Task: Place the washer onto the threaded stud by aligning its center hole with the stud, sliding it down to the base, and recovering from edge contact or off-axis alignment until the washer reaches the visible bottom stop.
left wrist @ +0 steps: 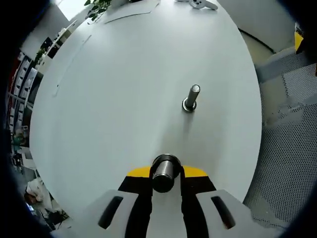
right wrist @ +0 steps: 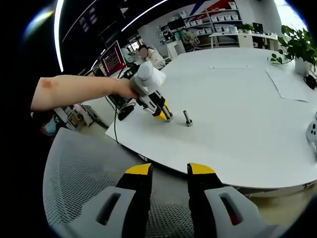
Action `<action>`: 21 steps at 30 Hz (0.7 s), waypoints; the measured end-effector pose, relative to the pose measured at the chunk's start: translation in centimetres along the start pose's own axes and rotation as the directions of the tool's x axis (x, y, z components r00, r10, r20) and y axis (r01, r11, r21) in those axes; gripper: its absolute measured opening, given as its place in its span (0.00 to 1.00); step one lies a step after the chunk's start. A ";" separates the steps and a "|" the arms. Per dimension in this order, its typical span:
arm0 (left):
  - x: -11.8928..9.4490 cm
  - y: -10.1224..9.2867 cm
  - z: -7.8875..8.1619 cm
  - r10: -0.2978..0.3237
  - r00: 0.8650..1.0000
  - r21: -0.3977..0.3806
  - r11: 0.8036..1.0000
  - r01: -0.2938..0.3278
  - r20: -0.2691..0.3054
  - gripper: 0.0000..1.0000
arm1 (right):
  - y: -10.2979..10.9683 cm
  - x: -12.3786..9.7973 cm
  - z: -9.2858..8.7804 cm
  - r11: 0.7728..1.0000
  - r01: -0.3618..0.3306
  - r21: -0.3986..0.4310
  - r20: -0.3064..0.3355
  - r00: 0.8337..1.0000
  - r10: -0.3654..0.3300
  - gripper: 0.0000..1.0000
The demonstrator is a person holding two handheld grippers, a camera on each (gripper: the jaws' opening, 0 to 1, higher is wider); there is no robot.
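A: Your left claw [left wrist: 163,184] is clenched on a dark metal cylinder [left wrist: 164,172], held end-on toward the camera. Probably the nut or washer carrier, but I can't tell whether that is the washer itself.

B: Where's the stud?

A: The threaded stud [left wrist: 190,98] stands upright on the white table [left wrist: 114,99], ahead of your left claw and a bit to the side, well apart from it. You hold the piece low over the table and pointed that way, I'd guess to line up before going over the stud's top.

B: And your right claw?

A: Your right claw [right wrist: 168,171] is released, jaws apart with nothing between, hanging off the table edge over a mesh chair [right wrist: 79,163]. Looks parked out of the way, giving a side look at the stud [right wrist: 187,118] and the left claw [right wrist: 167,117].

B: Anything unclear?

A: Washer hole, threads, and bottom stop are too small to read. The stud base flange is barely visible.
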State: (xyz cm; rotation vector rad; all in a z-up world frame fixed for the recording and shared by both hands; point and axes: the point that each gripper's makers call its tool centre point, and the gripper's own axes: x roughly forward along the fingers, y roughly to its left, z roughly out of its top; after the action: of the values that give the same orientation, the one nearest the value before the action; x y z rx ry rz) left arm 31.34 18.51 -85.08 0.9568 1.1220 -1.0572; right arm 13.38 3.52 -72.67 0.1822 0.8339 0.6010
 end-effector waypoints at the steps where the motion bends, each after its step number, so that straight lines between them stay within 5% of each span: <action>1: 0.0 -0.1 0.1 -0.003 1.000 -0.004 1.000 0.004 0.003 0.19 | -0.1 0.0 0.0 1.000 0.000 -0.001 -0.002 1.000 0.000 0.31; 21: -0.1 -2.0 1.6 -0.009 1.000 0.024 1.000 0.009 0.012 0.19 | -0.4 -0.1 0.0 1.000 0.010 0.005 -0.002 1.000 -0.010 0.30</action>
State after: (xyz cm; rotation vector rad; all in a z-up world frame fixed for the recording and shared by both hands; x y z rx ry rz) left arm 29.72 16.52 -84.87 0.9644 1.1070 -1.0847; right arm 13.48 3.20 -72.79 0.1815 0.8380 0.5902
